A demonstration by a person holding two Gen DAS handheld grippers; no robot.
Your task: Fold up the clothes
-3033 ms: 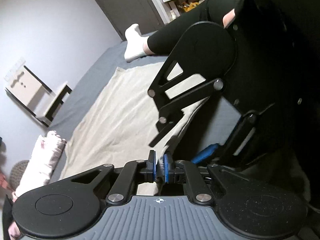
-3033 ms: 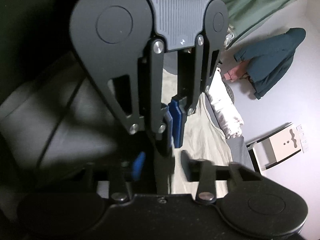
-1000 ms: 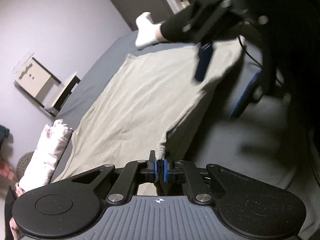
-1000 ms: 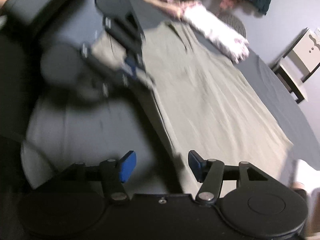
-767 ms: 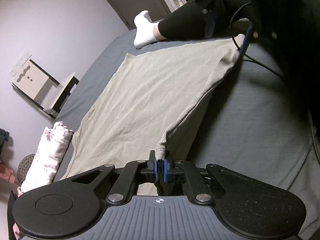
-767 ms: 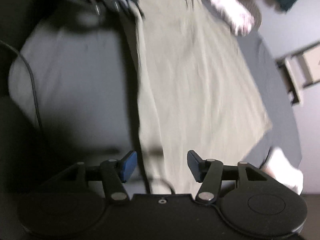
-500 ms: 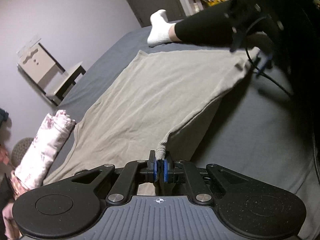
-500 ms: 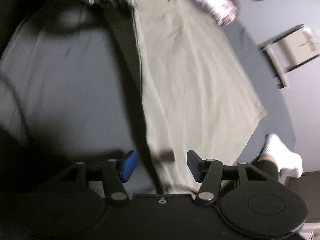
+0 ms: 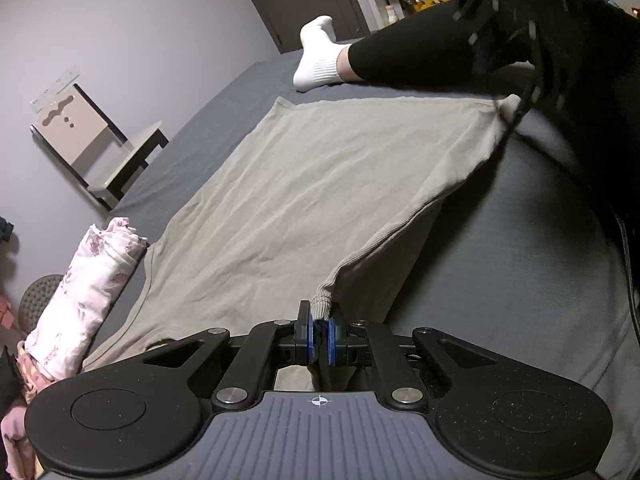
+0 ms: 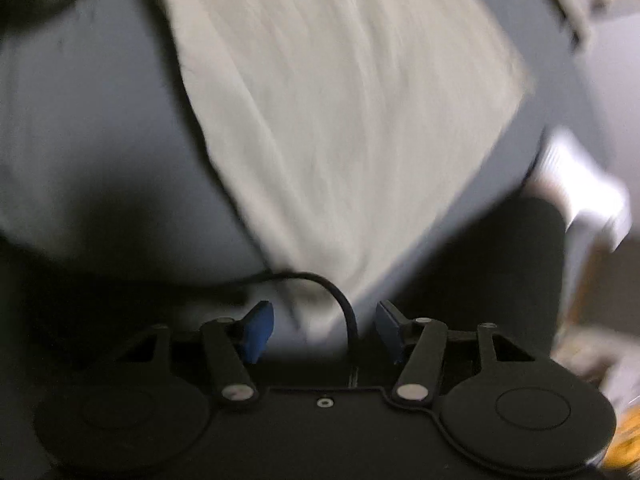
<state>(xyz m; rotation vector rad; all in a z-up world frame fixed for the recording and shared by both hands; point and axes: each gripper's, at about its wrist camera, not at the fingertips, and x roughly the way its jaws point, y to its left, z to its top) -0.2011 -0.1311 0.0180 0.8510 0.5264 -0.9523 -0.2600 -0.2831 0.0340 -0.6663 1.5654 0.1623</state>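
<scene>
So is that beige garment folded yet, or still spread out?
Spread out: the beige garment lies flat on the bed, one corner pinched in the left hand-held gripper.

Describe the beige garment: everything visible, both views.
The beige garment is a soft, lightly wrinkled knit spread nearly flat on the dark grey bed. A ribbed hem runs along its near edge. The left gripper is shut on one hem corner, lifting it slightly. The opposite corner lies between the open right gripper fingers, ungripped, blurred.
</scene>
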